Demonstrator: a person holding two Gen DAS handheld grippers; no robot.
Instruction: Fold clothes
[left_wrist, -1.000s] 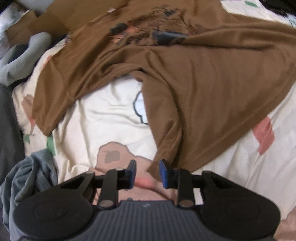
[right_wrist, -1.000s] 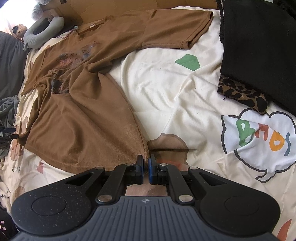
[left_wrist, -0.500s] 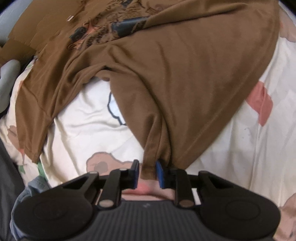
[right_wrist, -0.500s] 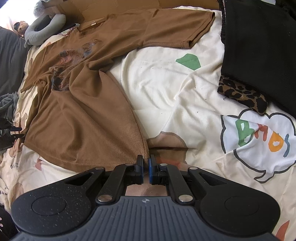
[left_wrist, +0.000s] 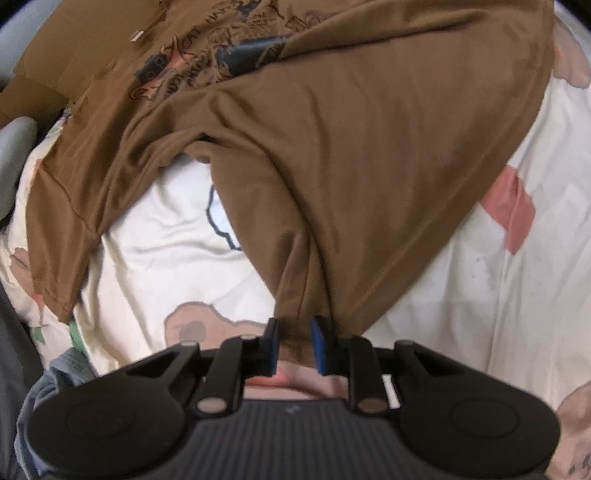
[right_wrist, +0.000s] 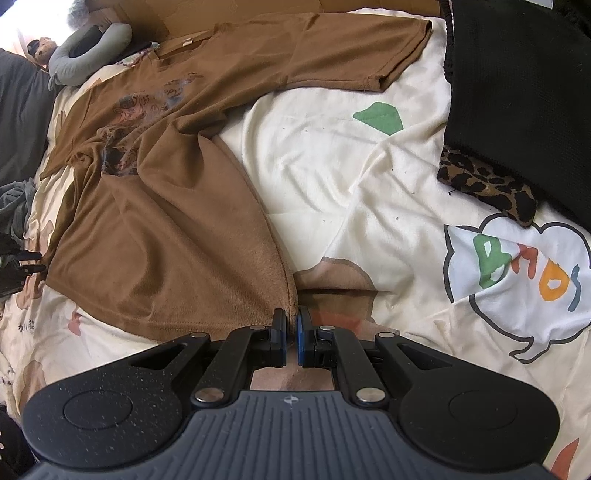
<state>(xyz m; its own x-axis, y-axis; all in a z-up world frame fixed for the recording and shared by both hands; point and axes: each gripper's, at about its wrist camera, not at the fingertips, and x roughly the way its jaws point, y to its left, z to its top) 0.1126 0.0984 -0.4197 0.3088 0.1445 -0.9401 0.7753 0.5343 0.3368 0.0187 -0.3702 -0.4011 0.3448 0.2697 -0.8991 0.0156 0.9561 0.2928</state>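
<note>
A brown T-shirt (right_wrist: 166, 229) with a dark chest print lies spread on a cream printed bedsheet (right_wrist: 332, 166), collar far away and one sleeve stretched to the upper right. My right gripper (right_wrist: 291, 332) is shut on the near right hem corner, low over the sheet. In the left wrist view the same T-shirt (left_wrist: 351, 166) runs down to a bunched corner that fills the gap between the blue pads (left_wrist: 317, 347) of my left gripper (left_wrist: 294, 345), which grips it. The cloth rises in folds from that grip. The left gripper's black tips (right_wrist: 26, 260) show at the right view's left edge.
A black garment (right_wrist: 524, 92) over a leopard-print cloth (right_wrist: 487, 184) lies at the right. A grey neck pillow (right_wrist: 85, 48) and brown cardboard (right_wrist: 240, 9) are at the far end. Crumpled grey clothing (left_wrist: 55, 376) sits at the bed's left edge.
My left gripper moved onto the T-shirt's near corner and its jaws narrowed onto the cloth, which now bunches between the pads; the hand also rolled. The right gripper kept still, shut on the hem.
</note>
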